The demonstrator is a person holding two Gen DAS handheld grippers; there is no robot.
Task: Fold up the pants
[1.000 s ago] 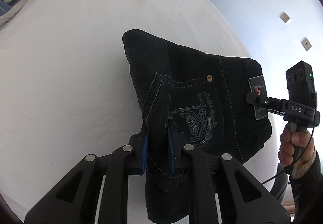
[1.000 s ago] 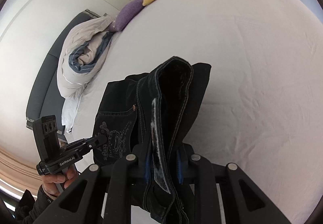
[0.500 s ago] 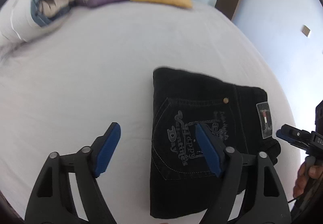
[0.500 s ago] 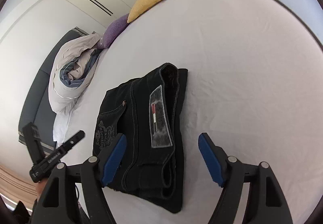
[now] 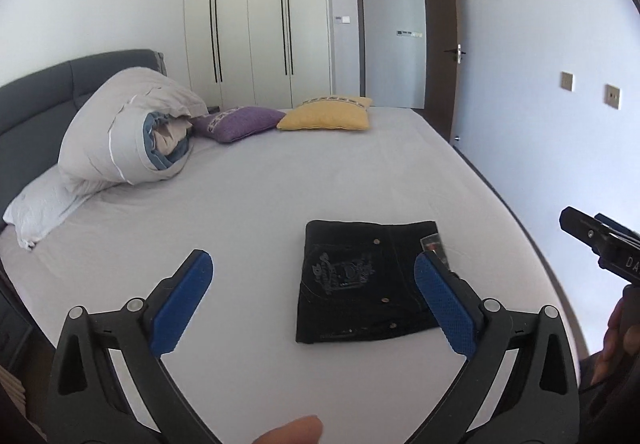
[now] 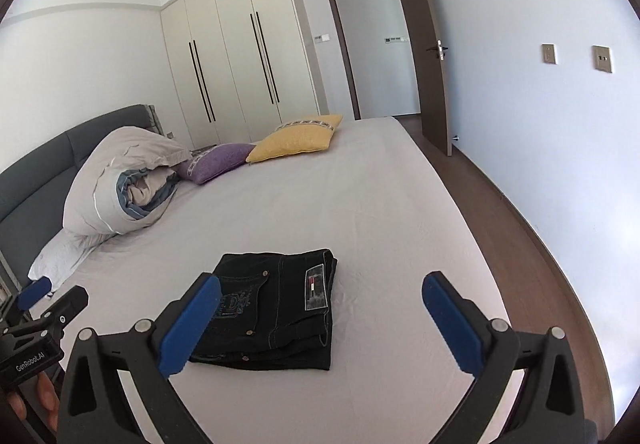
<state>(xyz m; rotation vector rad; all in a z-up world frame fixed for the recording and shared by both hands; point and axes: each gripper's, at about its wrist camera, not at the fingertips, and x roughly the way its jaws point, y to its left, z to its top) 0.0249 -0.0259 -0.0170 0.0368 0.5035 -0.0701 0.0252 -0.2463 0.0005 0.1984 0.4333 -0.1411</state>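
White bed sheet [image 5: 280,184] fills both wrist views, bedroom behind.

Left tongs [image 5: 314,276] spread wide, jaws just been opening, nothing between the blue pads [image 5: 182,302]; they touch nothing and hang above the bed. In that view the right pad overlaps the near right corner of the pants [image 5: 360,280], hiding part of the label side. A fingertip pokes in at the bottom edge, cut off.

Right tongs [image 6: 322,318] also spread wide, jaws just been opening, empty, no contact with cloth. Its left pad [image 6: 190,324] covers the printed pocket of the pants [image 6: 276,308] in that view.

Pants: dark denim, folded into a compact rectangle, lying flat on the sheet near the foot-side edge, free of both tongs. Waist label faces up; pocket print too small to read.

Each camera catches the other tool at frame edge, cut off, with part of a hand on its handle: right hand [image 5: 618,340], left hand [image 6: 36,400].

Farther back: rolled duvet [image 5: 124,140] against the dark headboard [image 5: 36,96], white pillow under it partly hidden, purple cushion [image 5: 240,122] touching a yellow cushion [image 5: 326,114]. Beyond, wardrobe doors [image 5: 256,16] and an open brown door [image 6: 428,48]. Wall plates on the right wall, detail unclear.
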